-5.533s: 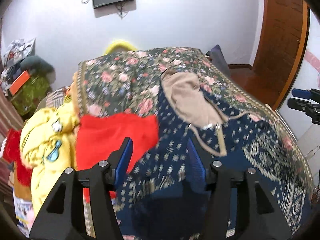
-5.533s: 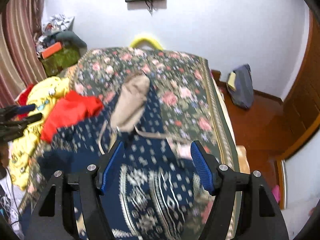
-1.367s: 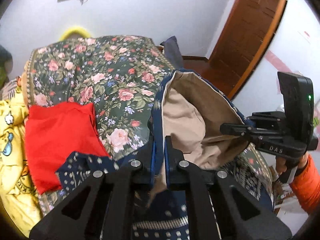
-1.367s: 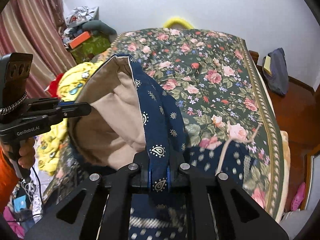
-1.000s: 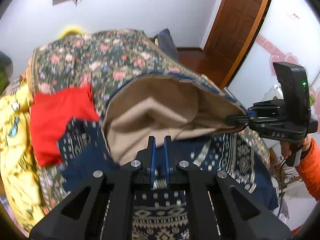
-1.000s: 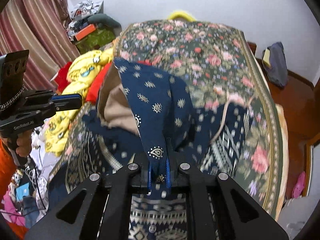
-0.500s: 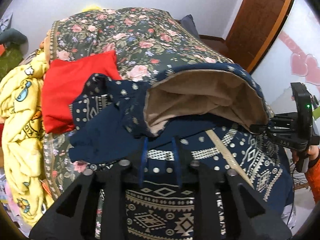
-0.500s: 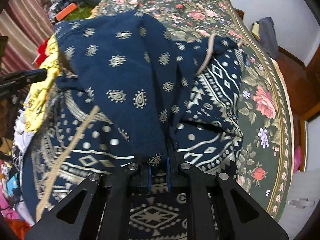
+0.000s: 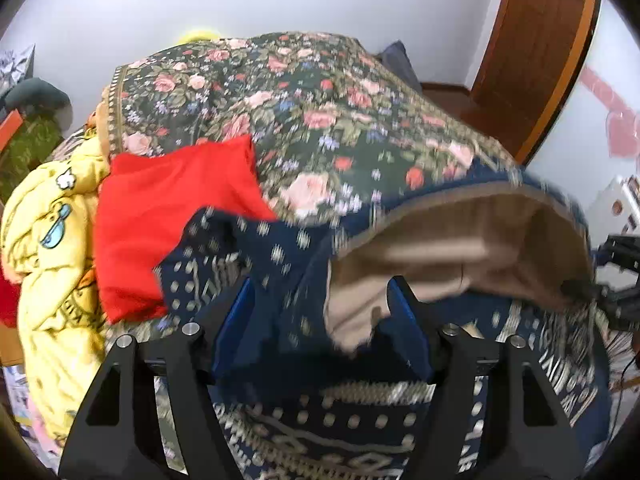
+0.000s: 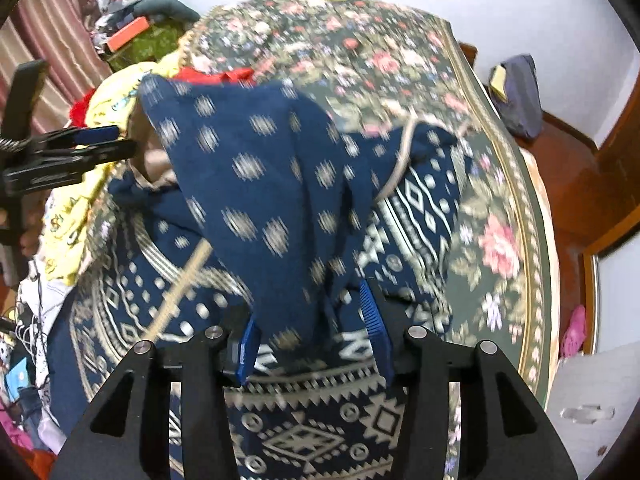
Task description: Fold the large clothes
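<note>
A large navy patterned garment (image 9: 360, 408) with a tan-lined hood (image 9: 452, 240) lies on the floral bedspread (image 9: 304, 100). My left gripper (image 9: 320, 332) hovers low over it. Its jaws are opening, and loose navy cloth and the tan hood edge sit between the blue pads without being pressed. In the right wrist view the navy hood fold (image 10: 256, 168) drapes over the garment's patterned body (image 10: 304, 432). My right gripper (image 10: 312, 336) has its jaws opening, and the fold's tip hangs loose between them. Each gripper shows at the edge of the other's view.
A red garment (image 9: 172, 224) and a yellow cartoon-print one (image 9: 48, 240) lie on the bed's left side. A wooden door (image 9: 532, 60) stands at the right. A dark bag (image 10: 516, 96) sits on the floor past the bed, with clutter (image 10: 136, 36) by the striped curtain.
Both grippers were shut on the hood's edge and held it up. Their jaws have now parted and the hood has come down onto the garment's body. Both grippers have sunk lower.
</note>
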`<state>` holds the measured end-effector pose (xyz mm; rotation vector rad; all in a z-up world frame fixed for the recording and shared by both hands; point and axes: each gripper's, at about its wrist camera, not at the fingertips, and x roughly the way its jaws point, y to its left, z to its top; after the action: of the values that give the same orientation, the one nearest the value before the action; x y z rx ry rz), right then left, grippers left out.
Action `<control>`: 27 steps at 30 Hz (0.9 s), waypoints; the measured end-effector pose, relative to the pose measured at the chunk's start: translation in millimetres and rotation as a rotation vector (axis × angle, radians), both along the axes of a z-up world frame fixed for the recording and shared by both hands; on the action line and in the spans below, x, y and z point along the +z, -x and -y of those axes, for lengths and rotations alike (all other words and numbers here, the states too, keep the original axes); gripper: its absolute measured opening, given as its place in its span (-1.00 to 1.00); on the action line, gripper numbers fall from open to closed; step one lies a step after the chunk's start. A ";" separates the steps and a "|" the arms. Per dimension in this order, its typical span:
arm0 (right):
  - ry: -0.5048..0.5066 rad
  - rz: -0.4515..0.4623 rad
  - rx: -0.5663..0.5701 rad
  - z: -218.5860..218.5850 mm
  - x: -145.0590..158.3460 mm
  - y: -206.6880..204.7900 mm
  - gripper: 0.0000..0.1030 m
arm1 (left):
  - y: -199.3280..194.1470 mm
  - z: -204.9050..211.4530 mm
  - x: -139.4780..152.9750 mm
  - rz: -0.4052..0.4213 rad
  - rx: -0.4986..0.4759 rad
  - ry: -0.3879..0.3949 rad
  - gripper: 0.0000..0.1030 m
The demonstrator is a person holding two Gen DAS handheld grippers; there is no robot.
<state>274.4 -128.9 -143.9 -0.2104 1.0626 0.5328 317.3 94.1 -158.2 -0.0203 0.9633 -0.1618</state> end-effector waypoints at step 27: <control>-0.103 -0.008 0.177 -29.6 10.1 32.2 -0.68 | 90.5 14.3 -7.6 -0.037 -0.155 0.150 -0.89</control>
<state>242.3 -99.3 -133.7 -0.2126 1.0263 0.7464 226.7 79.8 -165.7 -0.0867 0.9885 -0.3779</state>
